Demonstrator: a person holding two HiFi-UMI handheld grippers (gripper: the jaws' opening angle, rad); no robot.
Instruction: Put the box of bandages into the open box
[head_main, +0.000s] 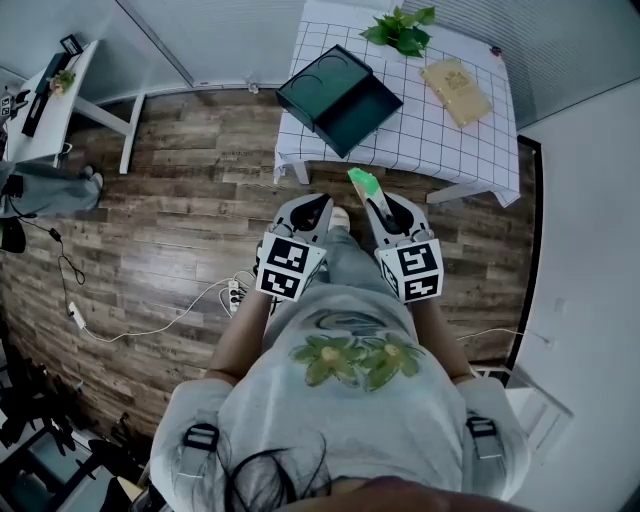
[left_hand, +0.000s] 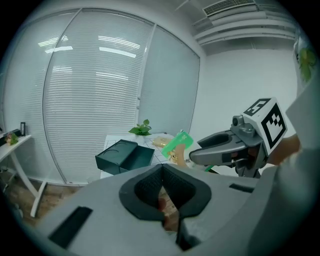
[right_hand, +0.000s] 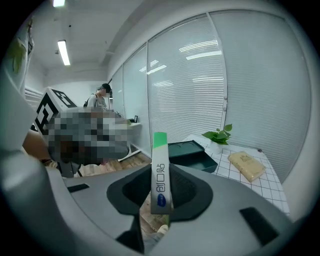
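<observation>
Currently the right gripper (head_main: 378, 200) is clamped on the bandage box (head_main: 362, 182). From it, the open box (head_main: 338, 98) sits on the table (head_main: 440, 140) at about twelve o'clock. The left gripper (head_main: 312, 208) has its jaws together, empty.

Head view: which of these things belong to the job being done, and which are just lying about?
Part of the job: the box of bandages, gripped by the right tool; the open dark green box on the table.

Just lying about: the plant, the yellow packet, the power strip on the floor.
</observation>
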